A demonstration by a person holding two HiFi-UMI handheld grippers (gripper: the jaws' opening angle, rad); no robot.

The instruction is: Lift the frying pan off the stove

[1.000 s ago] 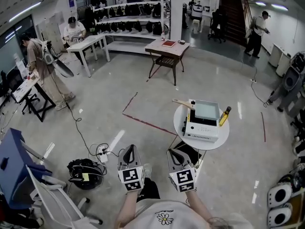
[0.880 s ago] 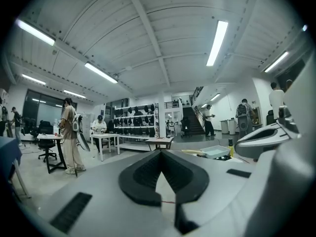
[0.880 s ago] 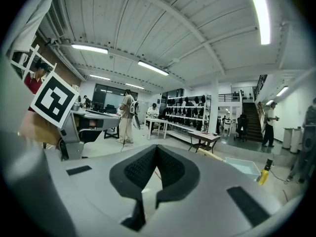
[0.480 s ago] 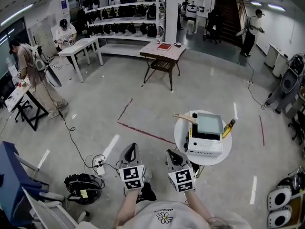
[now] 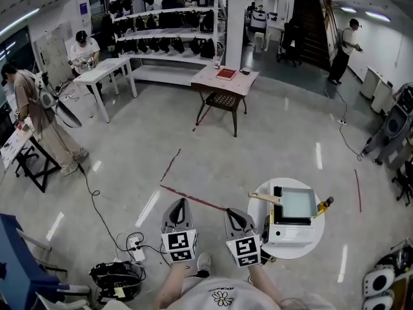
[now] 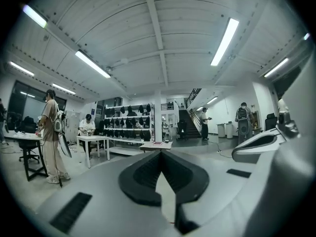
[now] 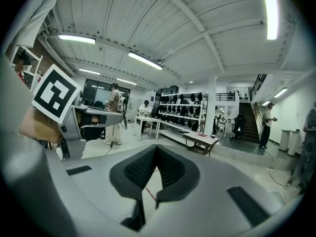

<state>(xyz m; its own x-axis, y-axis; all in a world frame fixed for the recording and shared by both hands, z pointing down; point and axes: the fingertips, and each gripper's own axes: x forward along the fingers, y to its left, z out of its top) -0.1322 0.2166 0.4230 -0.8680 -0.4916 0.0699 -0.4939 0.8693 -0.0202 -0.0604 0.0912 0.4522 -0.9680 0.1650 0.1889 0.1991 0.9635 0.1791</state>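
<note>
A white box-shaped stove stands on a small round white table at the lower right of the head view. On it sits a pale square pan with a wooden handle pointing left. My left gripper and right gripper are held side by side in front of me, left of the table and apart from it. Both are shut with nothing between the jaws, as the left gripper view and the right gripper view show. Both cameras look out across the hall, not at the stove.
A yellow-and-black bottle lies at the table's right edge. A power strip with cables and a dark bag lie on the floor to my left. A brown table, white tables, shelves and several people stand farther off.
The round table with the stove has come lower and closer to my right gripper in the head view. Both grippers stayed shut and side by side.
</note>
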